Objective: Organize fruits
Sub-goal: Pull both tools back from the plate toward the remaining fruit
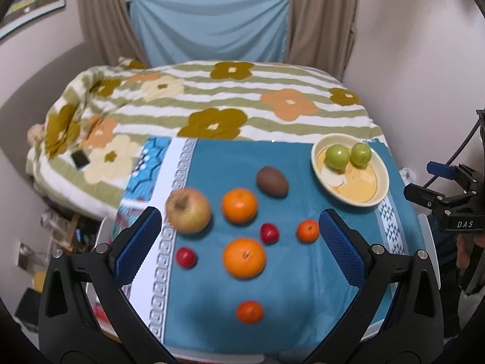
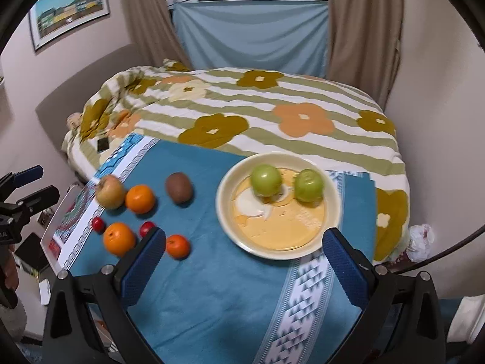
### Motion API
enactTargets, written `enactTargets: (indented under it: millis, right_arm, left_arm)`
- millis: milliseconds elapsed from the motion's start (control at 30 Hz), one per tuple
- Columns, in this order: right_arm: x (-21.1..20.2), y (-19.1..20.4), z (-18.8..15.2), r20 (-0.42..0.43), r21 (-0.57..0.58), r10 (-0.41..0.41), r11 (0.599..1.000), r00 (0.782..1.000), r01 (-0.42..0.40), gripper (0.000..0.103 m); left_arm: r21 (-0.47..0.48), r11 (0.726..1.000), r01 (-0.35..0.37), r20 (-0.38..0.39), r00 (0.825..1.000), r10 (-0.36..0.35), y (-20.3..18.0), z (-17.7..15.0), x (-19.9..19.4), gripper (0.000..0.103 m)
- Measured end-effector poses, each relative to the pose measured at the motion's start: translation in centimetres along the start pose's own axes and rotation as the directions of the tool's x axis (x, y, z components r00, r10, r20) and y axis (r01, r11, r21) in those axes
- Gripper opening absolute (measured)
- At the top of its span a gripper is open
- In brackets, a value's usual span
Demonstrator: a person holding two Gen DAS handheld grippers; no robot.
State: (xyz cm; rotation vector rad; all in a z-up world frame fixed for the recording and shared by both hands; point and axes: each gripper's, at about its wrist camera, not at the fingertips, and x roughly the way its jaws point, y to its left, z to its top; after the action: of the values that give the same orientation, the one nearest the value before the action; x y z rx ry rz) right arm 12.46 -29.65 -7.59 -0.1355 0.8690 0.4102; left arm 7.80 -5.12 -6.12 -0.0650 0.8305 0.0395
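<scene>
on the desk's blue cloth (image 1: 212,163), loose oranges (image 1: 244,257) crowd the kiwi (image 1: 272,181); two green apples (image 2: 265,180) sit in the plate (image 2: 225,221). both the left hand-held gripper (image 1: 239,239) and right hand-held gripper (image 2: 244,250) gape wide, holding nothing.

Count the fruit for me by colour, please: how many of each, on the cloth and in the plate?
Green round fruits, in the pale yellow plate: 2
Orange citrus fruits: 4
Small red fruits: 2
Yellow-red apple: 1
Brown kiwi: 1
Total: 10

Bare cloth (image 2: 212,288) lies open before the plate (image 2: 224,212); fruits (image 2: 140,198) crowd left.
</scene>
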Motion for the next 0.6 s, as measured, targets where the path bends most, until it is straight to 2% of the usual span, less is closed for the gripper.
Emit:
enactTargets:
  millis: [300, 400, 600]
  right_arm:
    - [1.5, 4.7, -1.9, -0.014, -0.036, 0.028, 0.999, 1.0, -0.028, 0.103]
    - [2.5, 5.6, -2.6, -0.016, -0.041, 0.037, 0.998, 0.999, -0.037, 0.103]
    - [4.8, 5.8, -3.5, -0.036, -0.058, 0.059, 0.996, 0.998, -0.061, 0.103]
  left_arm:
    - [-0.031, 0.999, 0.037, -0.049, 0.998, -0.038, 3.5, -3.6, 0.4, 0.103]
    - [-0.036, 0.999, 0.019, -0.07, 0.997, -0.022, 3.8, -4.9, 1.3, 0.103]
    - [-0.107, 0.994, 0.0, -0.103, 0.995, -0.011, 3.7, -8.0, 3.2, 0.103]
